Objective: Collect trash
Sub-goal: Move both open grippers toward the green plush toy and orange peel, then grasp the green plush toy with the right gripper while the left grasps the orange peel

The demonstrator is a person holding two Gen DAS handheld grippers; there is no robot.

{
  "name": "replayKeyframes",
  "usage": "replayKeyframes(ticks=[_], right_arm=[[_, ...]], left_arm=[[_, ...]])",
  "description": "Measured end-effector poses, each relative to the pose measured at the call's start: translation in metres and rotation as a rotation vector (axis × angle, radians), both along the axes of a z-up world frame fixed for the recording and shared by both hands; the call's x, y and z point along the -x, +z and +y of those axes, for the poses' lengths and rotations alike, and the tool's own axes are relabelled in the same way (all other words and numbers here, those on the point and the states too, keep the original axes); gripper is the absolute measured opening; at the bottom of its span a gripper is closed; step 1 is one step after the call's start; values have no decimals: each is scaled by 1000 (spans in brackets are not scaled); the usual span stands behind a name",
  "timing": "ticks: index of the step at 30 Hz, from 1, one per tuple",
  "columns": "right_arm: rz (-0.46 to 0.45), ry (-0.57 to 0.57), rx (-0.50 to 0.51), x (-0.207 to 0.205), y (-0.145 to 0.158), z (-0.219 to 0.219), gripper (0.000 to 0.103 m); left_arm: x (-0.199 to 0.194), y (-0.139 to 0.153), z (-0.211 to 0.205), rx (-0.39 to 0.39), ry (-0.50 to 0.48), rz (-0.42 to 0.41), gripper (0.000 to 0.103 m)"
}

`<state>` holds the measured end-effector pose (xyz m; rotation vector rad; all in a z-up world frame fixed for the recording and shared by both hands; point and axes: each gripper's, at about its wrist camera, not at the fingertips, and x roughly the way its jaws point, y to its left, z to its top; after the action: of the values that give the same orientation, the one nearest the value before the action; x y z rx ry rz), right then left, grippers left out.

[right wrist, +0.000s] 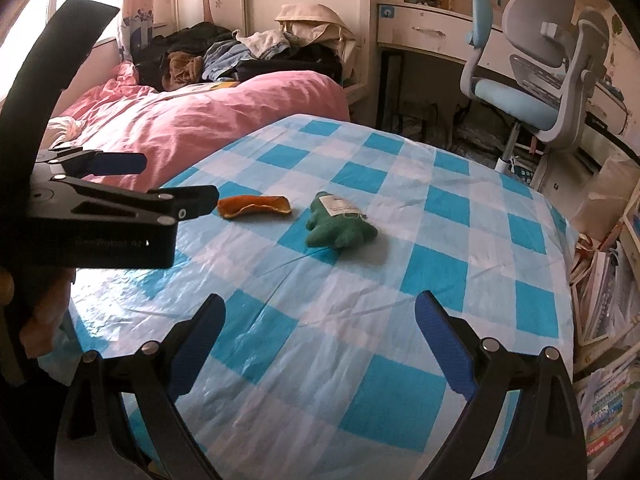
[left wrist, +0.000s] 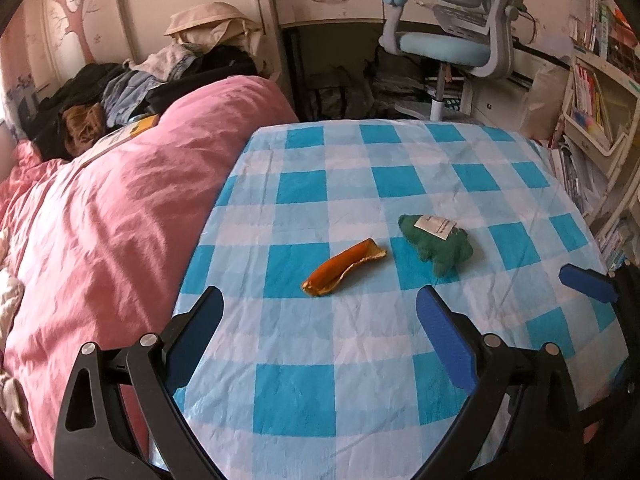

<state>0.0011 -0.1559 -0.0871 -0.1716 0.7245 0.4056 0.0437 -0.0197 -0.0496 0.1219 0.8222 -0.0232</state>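
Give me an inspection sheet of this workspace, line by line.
Surface: blue-and-white checked cloth, wrinkled, laid over the bed.
Job's things: orange peel lying flat; green plush toy with a white tag beside it, apart from it.
Clutter: clothes pile beyond the pink duvet.
Grippers: left gripper and right gripper both open, empty, short of the things.
Cables: nothing seen.
Surroundings: desk chair, desk drawers, bookshelves.
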Motion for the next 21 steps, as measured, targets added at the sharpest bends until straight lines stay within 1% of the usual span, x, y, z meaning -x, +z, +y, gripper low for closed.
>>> replayKeyframes(ticks=[2,6,9,10,13,16,19,21], right_arm=[[2,2,1,-5,-1,1,91],[12,5,-8,-13,-3,0,91],[25,8,-16,-24,-5,2,91],[28,10,-17,-27,-6,2,91],[44,19,-20,-39,-9,4,86],[65,20,-28,-50,-12,6,82],[76,18,-33,-59,-14,9,80],[86,21,-34,-66,-16,11,78]], left_arm=[[-5,-2,0,6,-10,12,94],[-19,-7,7,47,-21,51,94],[-31,-12,10,65,-48,83,94],[-35,-14,10,61,-57,89,93],[-45,-18,13,47,-77,102,93],[-55,-23,18,54,-86,120,93],[-62,-28,18,59,-122,142,93],[-64,-31,14,41,-153,147,93]])
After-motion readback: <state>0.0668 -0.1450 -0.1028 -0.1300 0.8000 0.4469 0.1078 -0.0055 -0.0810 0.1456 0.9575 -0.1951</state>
